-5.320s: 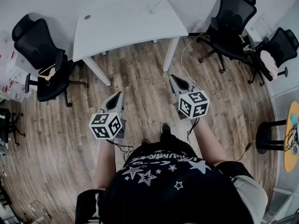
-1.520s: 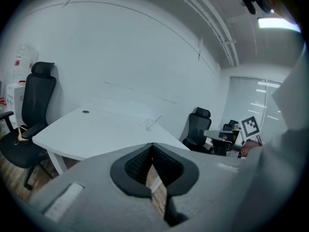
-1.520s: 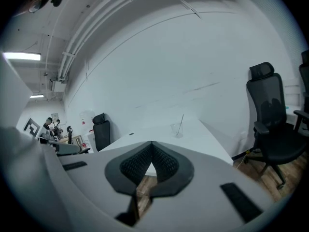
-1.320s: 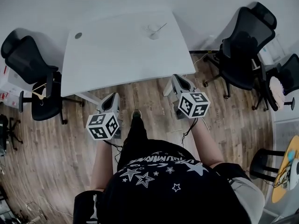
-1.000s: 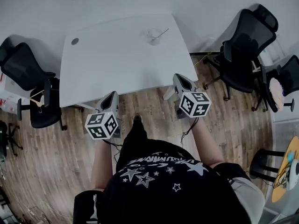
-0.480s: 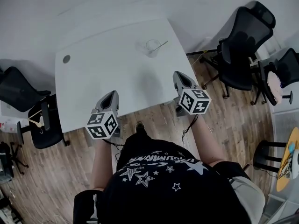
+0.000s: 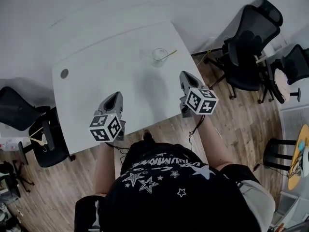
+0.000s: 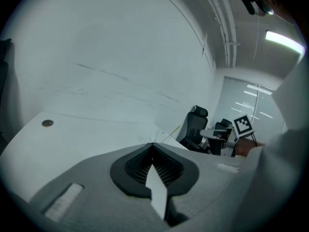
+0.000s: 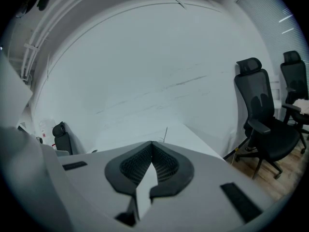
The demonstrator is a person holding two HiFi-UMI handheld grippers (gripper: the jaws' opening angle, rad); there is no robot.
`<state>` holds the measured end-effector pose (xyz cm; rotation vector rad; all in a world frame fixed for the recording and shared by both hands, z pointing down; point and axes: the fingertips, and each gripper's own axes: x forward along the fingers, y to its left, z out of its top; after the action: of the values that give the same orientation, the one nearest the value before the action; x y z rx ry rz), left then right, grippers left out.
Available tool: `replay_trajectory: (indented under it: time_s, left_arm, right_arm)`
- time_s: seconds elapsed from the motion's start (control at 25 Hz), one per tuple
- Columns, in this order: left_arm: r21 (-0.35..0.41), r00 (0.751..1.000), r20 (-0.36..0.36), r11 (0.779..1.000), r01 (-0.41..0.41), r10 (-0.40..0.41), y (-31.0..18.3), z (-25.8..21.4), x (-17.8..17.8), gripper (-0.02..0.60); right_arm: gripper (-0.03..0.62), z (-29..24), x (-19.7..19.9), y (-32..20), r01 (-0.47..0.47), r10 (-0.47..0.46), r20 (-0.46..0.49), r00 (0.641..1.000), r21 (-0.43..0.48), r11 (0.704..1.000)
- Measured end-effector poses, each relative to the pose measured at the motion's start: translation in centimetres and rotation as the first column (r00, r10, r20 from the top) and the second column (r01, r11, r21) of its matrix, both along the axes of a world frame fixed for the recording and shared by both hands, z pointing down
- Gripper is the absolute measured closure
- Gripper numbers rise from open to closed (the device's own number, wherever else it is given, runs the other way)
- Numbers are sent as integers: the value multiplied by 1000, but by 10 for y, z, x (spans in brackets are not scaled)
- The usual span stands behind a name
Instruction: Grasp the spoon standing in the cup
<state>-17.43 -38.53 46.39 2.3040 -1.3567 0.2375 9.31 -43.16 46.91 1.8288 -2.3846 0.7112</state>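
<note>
Person in a black star-print shirt [image 7: 169, 187] stands at the near edge of a white rectangular table [image 7: 106, 76], one gripper in each hand. Left gripper [image 7: 115, 97] hangs over the near part of the tabletop, jaws clenched tip to tip, nothing between them [image 8: 152, 146]. Right gripper [image 7: 186, 76] is over the table's right edge, jaws likewise pressed together and empty [image 9: 152, 144]. Both point toward the far side of the table.

Beyond them, on the far right part of the table, a small clear glass cup [image 7: 159, 56] stands upright with a thin spoon [image 7: 169, 55] in it, handle leaning out to the right. The cup is well apart from both grippers, nearer the right one. The left gripper view shows cup [image 8: 158, 135] and spoon [image 8: 172, 129] just above the jaw tips.

Round grey grommet [image 7: 64, 73] sits at the table's left. Black office chairs [image 7: 246, 42] stand on wood-plank floor [image 7: 236, 115] to the right.
</note>
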Motion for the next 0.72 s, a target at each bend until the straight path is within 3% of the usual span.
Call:
replay_trajectory:
  time_s: [0.56, 0.72]
  left_arm:
    - [-14, 999, -12, 999, -36, 35, -52, 12, -14, 574]
    - [-30, 999, -13, 999, -40, 40, -59, 21, -16, 574]
  right_arm:
    - [583, 23, -13, -62, -69, 69, 17, 997, -41, 997]
    - [548, 34, -13, -77, -78, 81, 36, 996, -62, 995]
